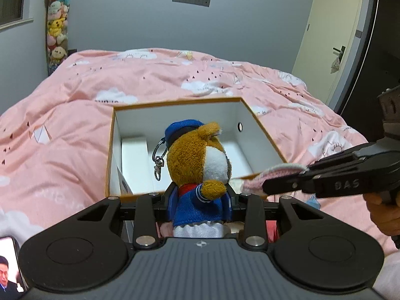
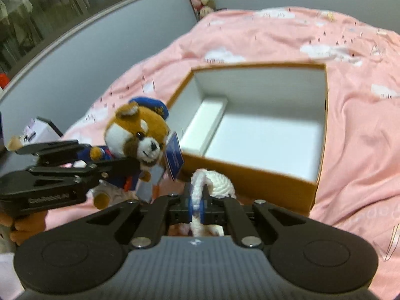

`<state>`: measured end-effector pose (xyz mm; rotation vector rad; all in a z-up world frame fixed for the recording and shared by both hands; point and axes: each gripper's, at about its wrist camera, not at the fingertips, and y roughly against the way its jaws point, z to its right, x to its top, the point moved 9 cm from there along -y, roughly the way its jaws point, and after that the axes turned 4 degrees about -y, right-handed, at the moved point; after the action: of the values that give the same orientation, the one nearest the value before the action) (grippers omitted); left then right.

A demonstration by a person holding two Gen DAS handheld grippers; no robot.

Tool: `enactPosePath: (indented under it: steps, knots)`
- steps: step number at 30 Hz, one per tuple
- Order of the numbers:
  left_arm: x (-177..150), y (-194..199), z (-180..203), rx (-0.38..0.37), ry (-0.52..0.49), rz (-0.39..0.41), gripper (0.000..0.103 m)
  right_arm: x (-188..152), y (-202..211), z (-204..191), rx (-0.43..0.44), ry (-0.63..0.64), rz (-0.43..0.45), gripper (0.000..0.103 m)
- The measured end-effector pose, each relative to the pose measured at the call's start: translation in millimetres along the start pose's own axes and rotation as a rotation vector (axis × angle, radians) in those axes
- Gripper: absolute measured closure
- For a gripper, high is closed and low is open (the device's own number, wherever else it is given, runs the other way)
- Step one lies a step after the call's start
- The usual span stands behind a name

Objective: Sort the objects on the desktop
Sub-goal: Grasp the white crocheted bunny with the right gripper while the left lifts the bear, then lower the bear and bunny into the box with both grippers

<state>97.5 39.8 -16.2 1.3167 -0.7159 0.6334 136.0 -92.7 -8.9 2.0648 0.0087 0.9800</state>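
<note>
My left gripper is shut on a brown plush animal in a blue sailor suit and cap, with a metal key clip. It hangs just in front of an open orange box with a white inside. The plush and left gripper also show at the left of the right wrist view. My right gripper is shut on a white and pink knitted item, held near the box's near wall. The knitted item also shows in the left wrist view, held by the right gripper.
The box sits on a bed with a pink cloud-print quilt. A white inner divider lies in the box's left side. A column of plush toys hangs on the far wall. A phone screen shows at lower left. A door is at the right.
</note>
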Motion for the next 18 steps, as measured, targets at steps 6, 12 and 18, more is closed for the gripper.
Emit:
enactPosePath:
  steps: [6,12,18]
  knots:
    - [18,2,-1,0.012,-0.025,0.04,0.062,36,22,-10,0.052,-0.036,0.119,0.098]
    - [35,1,-19,0.027,-0.001,0.076,0.062,73,42,-17,0.075,-0.06,0.251,0.098]
    - [48,-17,-30,0.055,-0.028,0.097,0.062,97,33,-14,0.03,-0.057,0.3,0.098]
